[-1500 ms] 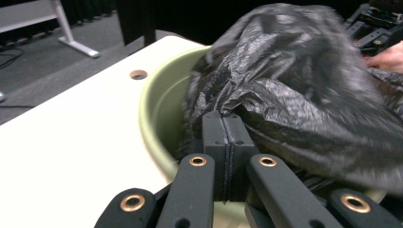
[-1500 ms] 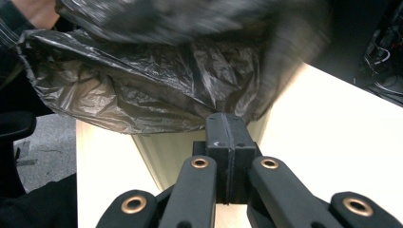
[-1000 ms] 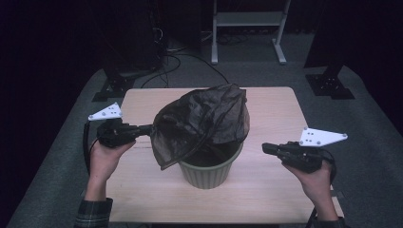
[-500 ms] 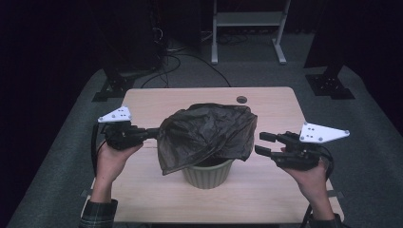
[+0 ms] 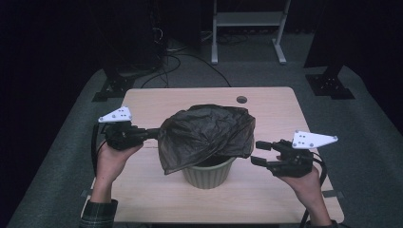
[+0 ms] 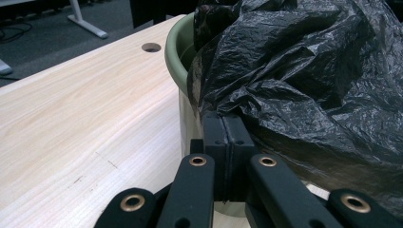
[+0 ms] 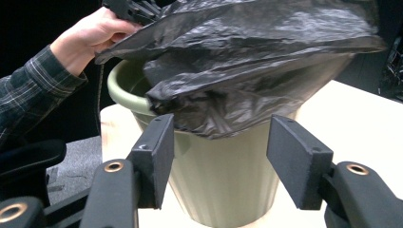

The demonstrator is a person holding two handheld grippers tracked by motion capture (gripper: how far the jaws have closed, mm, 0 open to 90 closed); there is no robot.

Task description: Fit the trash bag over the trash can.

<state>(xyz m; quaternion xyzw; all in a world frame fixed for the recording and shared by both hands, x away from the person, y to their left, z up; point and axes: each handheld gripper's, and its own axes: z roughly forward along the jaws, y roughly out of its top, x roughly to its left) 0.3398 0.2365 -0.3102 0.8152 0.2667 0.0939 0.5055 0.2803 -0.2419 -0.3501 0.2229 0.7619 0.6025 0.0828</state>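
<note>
The left hand-held gripper [image 5: 154, 133] is pinching the edge of the black bin bag [image 5: 204, 133], which is draping over the green bin [image 5: 207, 174] standing mid-bench [image 5: 266, 109]. The right hand-held gripper [image 5: 258, 153] has just been opening its jaws; they are standing apart just beside the bag, gripping nothing.

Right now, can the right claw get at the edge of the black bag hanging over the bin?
Probably yes. The right claw is open, beside the black bag draped over the green bin, with nothing between them.

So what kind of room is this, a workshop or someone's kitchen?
Likely a lab or recording studio: dark curtains behind, cables across grey carpet, and one bare wooden table holding a green bin.
</note>
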